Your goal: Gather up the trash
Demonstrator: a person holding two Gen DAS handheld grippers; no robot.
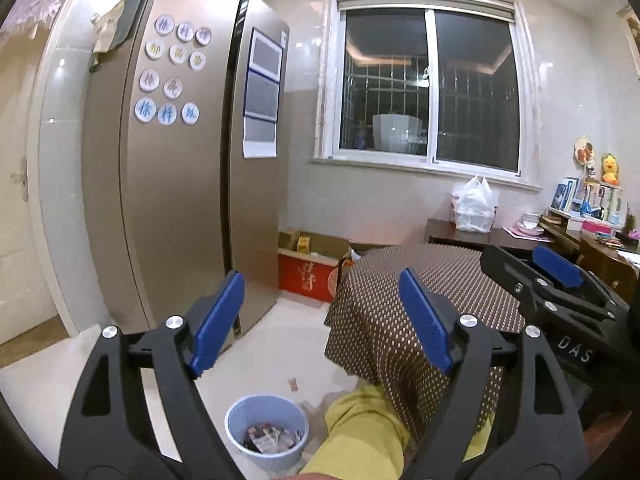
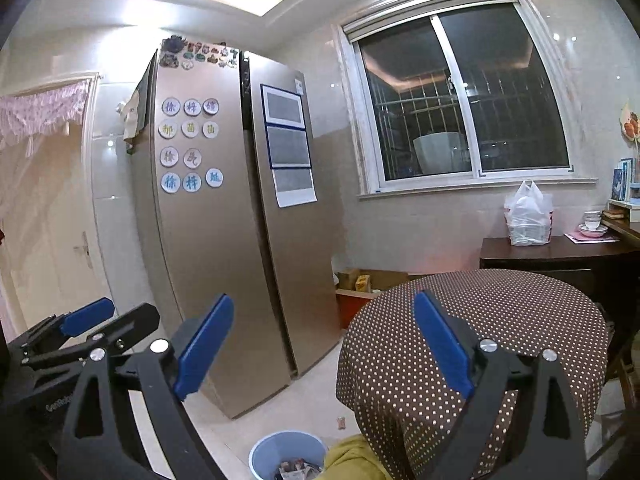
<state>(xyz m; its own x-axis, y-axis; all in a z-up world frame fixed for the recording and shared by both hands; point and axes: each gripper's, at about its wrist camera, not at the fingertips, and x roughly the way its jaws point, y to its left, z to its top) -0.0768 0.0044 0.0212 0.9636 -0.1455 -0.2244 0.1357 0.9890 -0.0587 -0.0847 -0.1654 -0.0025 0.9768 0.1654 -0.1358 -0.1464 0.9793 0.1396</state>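
i have both claws raised in front of me, pointing across the kitchen toward the fridge point(image 1: 180, 168) and the window point(image 1: 428, 88). my left gripper point(image 1: 324, 316) stands wide apart, blue pads point(image 1: 218, 320) spread with nothing between them. my right gripper point(image 2: 324, 344) is spread just as wide and holds nothing either; in the left wrist view it shows at the right edge, above the round table point(image 1: 420, 280) with its brown dotted cloth.

the trash i can see sits in the light blue bin point(image 1: 267, 432) on the pale floor, low between my claws: crumpled paper and wrappers point(image 1: 272, 440) lie in its bottom. the bin stands just beside a knee in yellow-green trousers point(image 1: 360, 428), near the hanging edge of the cloth. a small scrap point(image 1: 293, 384) lies on the tiles beyond the bin, apart from it, between the fridge and the table. no claw touches the bin or the scrap.

a white plastic bag point(image 2: 528, 216) sits on the dark sideboard point(image 2: 560, 248) under the window.
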